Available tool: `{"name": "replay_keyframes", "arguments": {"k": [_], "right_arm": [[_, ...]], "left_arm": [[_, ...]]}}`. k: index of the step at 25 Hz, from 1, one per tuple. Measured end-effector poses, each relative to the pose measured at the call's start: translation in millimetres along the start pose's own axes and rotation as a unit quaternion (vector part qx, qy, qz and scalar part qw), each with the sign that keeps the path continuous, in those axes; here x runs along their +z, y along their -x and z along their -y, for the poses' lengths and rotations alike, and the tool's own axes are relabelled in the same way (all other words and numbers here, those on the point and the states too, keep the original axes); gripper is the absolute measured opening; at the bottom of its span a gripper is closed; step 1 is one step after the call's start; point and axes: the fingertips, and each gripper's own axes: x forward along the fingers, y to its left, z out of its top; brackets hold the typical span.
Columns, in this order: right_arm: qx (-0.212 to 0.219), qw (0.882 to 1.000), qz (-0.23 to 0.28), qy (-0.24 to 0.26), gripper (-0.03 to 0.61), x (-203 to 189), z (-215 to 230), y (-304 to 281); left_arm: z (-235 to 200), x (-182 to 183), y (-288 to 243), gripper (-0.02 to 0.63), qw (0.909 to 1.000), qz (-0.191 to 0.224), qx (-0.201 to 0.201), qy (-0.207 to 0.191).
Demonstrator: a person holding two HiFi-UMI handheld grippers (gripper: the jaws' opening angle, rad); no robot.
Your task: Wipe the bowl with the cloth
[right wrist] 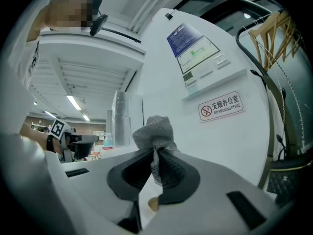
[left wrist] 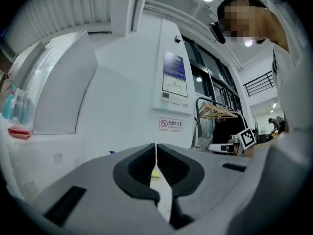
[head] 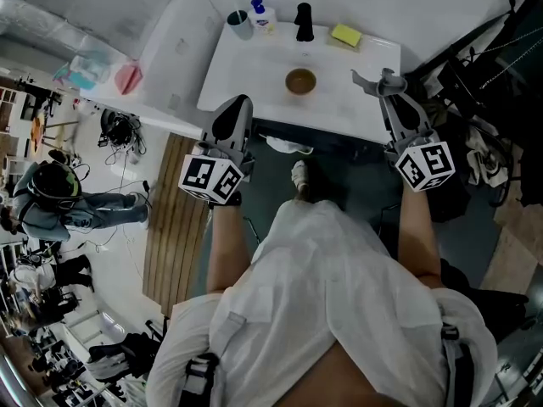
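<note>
Grey open-weave cloth [right wrist: 155,131], bunched into a knot, is pinched betw. the dark ribbed pads of my right gripper [right wrist: 154,153]. A wad of it sticks up past the tips and a thin strip hangs down betw. the pads. My left gripper [left wrist: 156,150] has its jaws pressed together w/ nothing in them, only a hairline seam showing. Both grippers are matte grey plastic w/ black scooped pad liners.

The table [head: 254,66] is a smooth white rectangular top. Along its far edge, L to R, stand a grey cup [head: 240,24], a white bottle w/ blue cap [head: 261,13], a black cylindrical bottle [head: 304,22] and a flat yellow sponge [head: 346,35]. A slatted wooden board [head: 174,219] lies on the dark floor left of the table. The wall behind is plain white w/ a no-smoking sign [right wrist: 221,106], and a rail of wooden hangers [left wrist: 215,111] stands off to one side.

The bowl [head: 300,80] is small, round and brown, upright near the table's middle. It sits apart from both grippers, which I hold at the near side, one to each side of it. The cloth isn't touching it.
</note>
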Motion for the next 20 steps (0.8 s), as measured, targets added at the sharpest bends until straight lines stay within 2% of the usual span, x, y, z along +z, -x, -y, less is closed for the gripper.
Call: {"name": "replay_keyframes", "arguments": {"k": [6,12,20], "right_arm": [[0.005,1.0,-0.025,0.004,0.044,-11.9,10.7,-43.5],[0.005,0.999,-0.051,0.005,0.044,-23.4,26.3,-107.5],[-0.012,0.997,-0.078,0.003,0.044,-47.1,43.5,-177.4]], "left_arm": [[-33.6,-28.6,-47.7,0.016,0.9994,-0.021,-0.016,0.024],[-86.6,-50.4,-99.0,0.017,0.998,-0.042,-0.024,0.039],[-143.6,-83.2,-153.0,0.017,0.9942,-0.08,-0.056,0.046]]}}
